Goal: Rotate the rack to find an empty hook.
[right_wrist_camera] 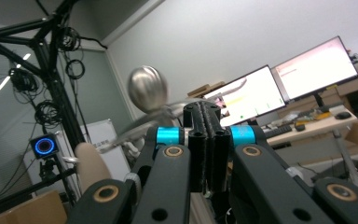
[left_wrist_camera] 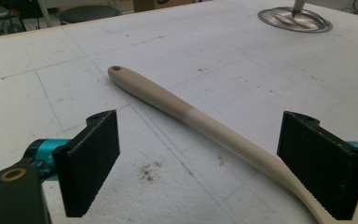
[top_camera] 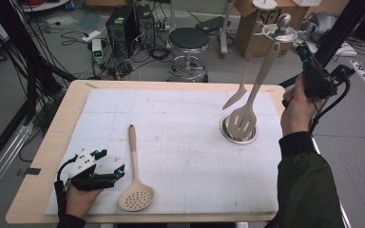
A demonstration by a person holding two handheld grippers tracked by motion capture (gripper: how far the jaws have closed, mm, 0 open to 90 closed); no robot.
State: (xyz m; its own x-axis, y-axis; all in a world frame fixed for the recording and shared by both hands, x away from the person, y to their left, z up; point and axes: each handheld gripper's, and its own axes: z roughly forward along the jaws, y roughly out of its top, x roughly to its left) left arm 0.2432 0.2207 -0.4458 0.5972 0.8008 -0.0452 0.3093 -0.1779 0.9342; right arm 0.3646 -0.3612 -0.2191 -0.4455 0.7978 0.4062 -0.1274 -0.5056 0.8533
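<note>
A beige skimmer spoon [top_camera: 135,195] lies on the white mat, its handle [left_wrist_camera: 168,100] pointing away from me. My left gripper [top_camera: 112,162] rests open just left of the spoon's head; in the left gripper view [left_wrist_camera: 209,158] the handle runs between the jaws, close to the right one. A metal utensil stand [top_camera: 279,29] rises from a round base [top_camera: 224,128] at the right, with a beige slotted spatula [top_camera: 242,121] and a second beige utensil [top_camera: 235,97] hanging from it. My right gripper [top_camera: 298,47] is raised at the stand's top ring, jaws pressed together [right_wrist_camera: 209,112]. Whether it pinches the ring is unclear.
The white mat [top_camera: 180,118] covers most of the wooden table [top_camera: 47,156]. Behind the table stand a stool [top_camera: 188,40], computer boxes [top_camera: 123,23] and cardboard boxes. Black frame poles [top_camera: 24,52] stand at the left. Monitors [right_wrist_camera: 279,79] show in the right gripper view.
</note>
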